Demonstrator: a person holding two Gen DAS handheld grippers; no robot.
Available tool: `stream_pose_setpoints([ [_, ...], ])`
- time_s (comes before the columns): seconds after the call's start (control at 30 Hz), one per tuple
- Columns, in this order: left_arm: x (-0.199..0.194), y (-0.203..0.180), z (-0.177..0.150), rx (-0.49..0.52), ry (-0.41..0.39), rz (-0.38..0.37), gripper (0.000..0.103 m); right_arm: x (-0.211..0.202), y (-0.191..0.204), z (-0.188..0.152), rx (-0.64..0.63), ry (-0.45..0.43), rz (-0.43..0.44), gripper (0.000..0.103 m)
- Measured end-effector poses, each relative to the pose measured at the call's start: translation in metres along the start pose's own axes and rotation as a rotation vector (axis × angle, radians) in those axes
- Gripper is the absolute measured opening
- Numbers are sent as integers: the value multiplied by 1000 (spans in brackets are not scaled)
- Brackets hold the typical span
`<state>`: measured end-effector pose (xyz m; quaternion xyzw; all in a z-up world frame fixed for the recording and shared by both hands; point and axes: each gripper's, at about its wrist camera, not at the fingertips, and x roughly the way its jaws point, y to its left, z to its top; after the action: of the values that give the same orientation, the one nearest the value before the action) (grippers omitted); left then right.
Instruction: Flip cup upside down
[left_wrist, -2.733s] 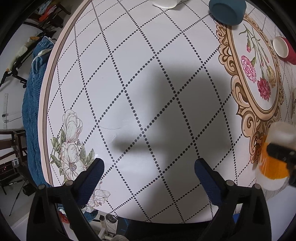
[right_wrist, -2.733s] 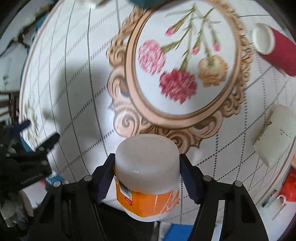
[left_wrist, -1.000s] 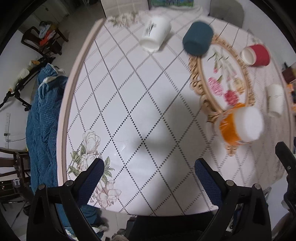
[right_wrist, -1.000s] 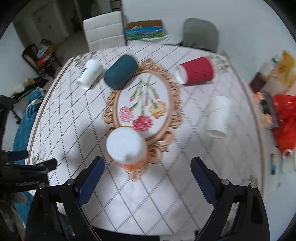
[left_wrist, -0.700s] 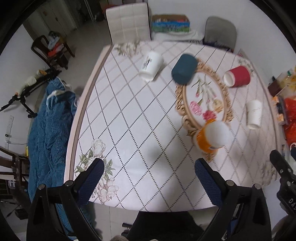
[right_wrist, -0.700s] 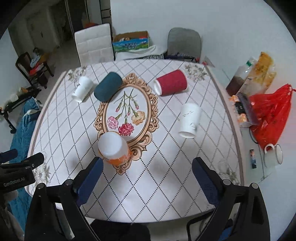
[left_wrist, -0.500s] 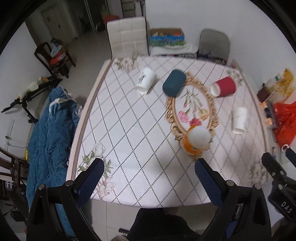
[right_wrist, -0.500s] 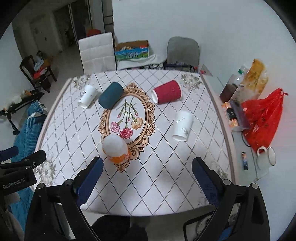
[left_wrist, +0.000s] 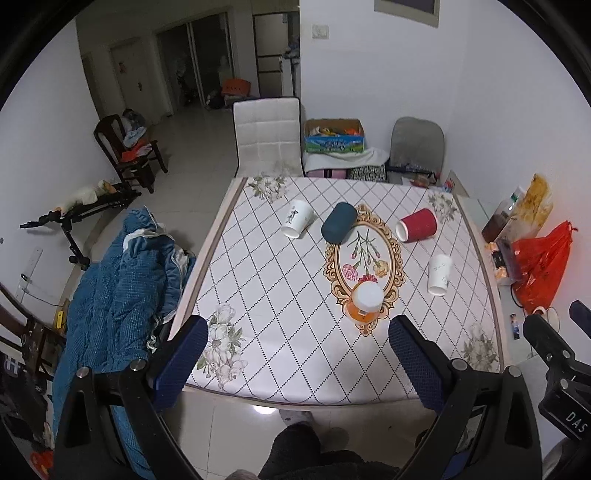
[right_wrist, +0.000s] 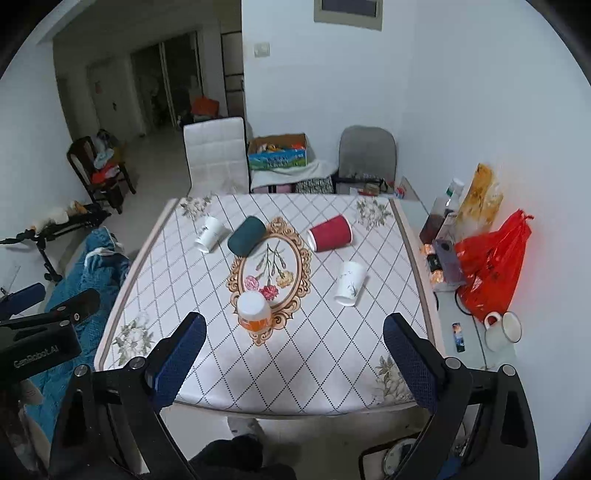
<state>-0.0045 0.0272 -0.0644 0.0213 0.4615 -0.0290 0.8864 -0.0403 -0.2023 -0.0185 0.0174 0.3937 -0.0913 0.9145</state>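
My left gripper (left_wrist: 297, 363) spread wide, holding nothing, hanging off near edge of table (left_wrist: 258, 280). My right gripper (right_wrist: 291, 360) likewise parted, empty, also off near edge. Orange cup (left_wrist: 365, 304) stands bottom-up, white base on top, at near end of gilt oval print (left_wrist: 364, 254). Farther, toward right edge, white cup (left_wrist: 439, 274) on its side. Toward far edge: red cup (left_wrist: 417, 225), teal cup (left_wrist: 338, 222), second white cup (left_wrist: 297, 218), all lying down.

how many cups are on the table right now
5. Orange cup stands upside down at the oval's near end; white cup and teal cup lie far left; red cup far right; another white cup lies right. None seems hidden.
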Motion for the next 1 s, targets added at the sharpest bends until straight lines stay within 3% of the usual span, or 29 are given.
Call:
stream_pose_setpoints([
  [0.37, -55, -1, -17, 4, -61, -13, 100, -72, 9, -8, -23, -72, 6, 99],
  [1.0, -72, -4, -35, 5, -73, -23, 100, -82, 0, -24, -9, -53, 18, 99],
])
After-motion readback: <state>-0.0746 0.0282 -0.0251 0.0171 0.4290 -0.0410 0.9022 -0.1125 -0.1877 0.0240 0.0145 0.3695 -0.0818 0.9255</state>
